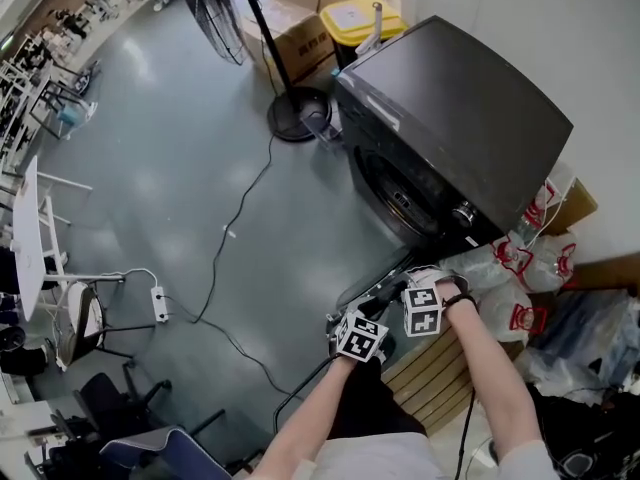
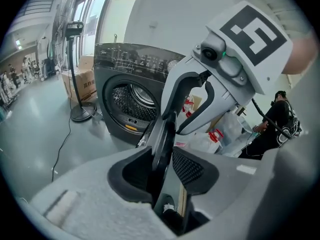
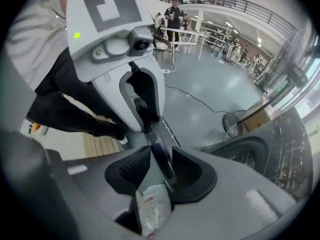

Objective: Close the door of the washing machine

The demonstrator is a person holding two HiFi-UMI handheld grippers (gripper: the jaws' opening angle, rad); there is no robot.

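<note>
A dark grey washing machine (image 1: 450, 118) stands at the upper right, its drum opening (image 1: 405, 200) uncovered. Its round door (image 1: 385, 286) hangs swung out toward me, edge-on. In the left gripper view the door edge (image 2: 162, 134) runs between the pads, and my left gripper (image 2: 162, 168) is shut on it, with the machine (image 2: 130, 84) behind. My right gripper (image 3: 160, 171) is open around the same door edge (image 3: 159, 151); the edge lies against one pad with a gap at the other. From the head view, the left gripper (image 1: 372, 310) and right gripper (image 1: 410, 290) sit side by side at the door.
Clear plastic bags (image 1: 520, 268) lie to the right of the machine, one showing under the right jaws (image 3: 152, 211). A wooden pallet (image 1: 440, 368) is below my arms. A fan stand (image 1: 295, 113), a floor cable (image 1: 235, 228), cardboard boxes (image 1: 300, 38) and a yellow bin (image 1: 360, 16) are behind.
</note>
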